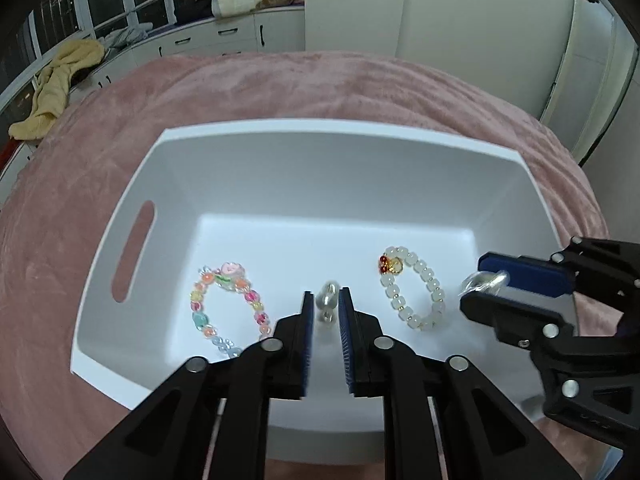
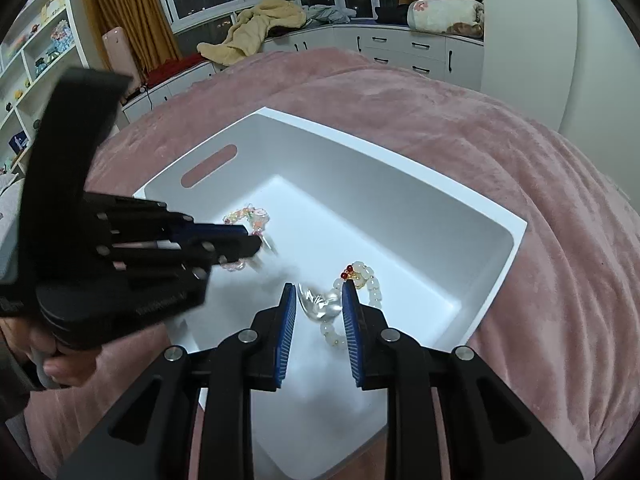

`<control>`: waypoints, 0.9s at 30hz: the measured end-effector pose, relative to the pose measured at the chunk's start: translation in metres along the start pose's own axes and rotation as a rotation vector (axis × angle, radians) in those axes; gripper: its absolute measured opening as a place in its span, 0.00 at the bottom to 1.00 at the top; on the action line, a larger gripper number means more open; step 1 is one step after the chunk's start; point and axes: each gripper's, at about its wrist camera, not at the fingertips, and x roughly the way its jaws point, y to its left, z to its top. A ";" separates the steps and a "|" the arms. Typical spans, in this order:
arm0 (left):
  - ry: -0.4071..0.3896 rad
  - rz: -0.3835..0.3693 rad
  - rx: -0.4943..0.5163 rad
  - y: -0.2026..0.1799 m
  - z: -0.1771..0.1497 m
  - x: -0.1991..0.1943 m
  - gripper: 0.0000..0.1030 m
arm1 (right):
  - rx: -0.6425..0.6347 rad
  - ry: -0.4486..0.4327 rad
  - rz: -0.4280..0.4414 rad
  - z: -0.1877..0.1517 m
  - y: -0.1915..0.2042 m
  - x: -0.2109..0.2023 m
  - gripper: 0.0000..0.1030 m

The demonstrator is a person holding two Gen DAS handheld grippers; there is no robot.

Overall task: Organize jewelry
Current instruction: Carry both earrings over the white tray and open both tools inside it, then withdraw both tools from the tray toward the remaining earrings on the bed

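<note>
A white bin sits on a pink blanket. Inside lie a colourful bead bracelet at the left and a pale jade bead bracelet with red and amber beads at the right. My left gripper is over the bin with a small silver pearl earring, blurred, between its slightly parted jaws. My right gripper holds a clear silvery ornament between its pads, above the bin's right side.
The pink blanket covers the bed around the bin. White drawers and a window bench with a yellow towel stand behind. A white wardrobe is at the right. A hand holds the left gripper.
</note>
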 end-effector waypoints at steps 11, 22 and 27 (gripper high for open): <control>-0.089 0.018 -0.048 0.012 -0.004 -0.041 0.86 | -0.029 -0.103 -0.041 -0.010 0.009 -0.028 0.88; -0.164 0.042 -0.087 0.045 -0.020 -0.099 0.91 | -0.082 -0.144 -0.038 -0.004 0.036 -0.063 0.94; -0.182 0.055 -0.085 0.064 -0.035 -0.122 0.91 | -0.096 -0.166 -0.036 0.000 0.052 -0.077 0.94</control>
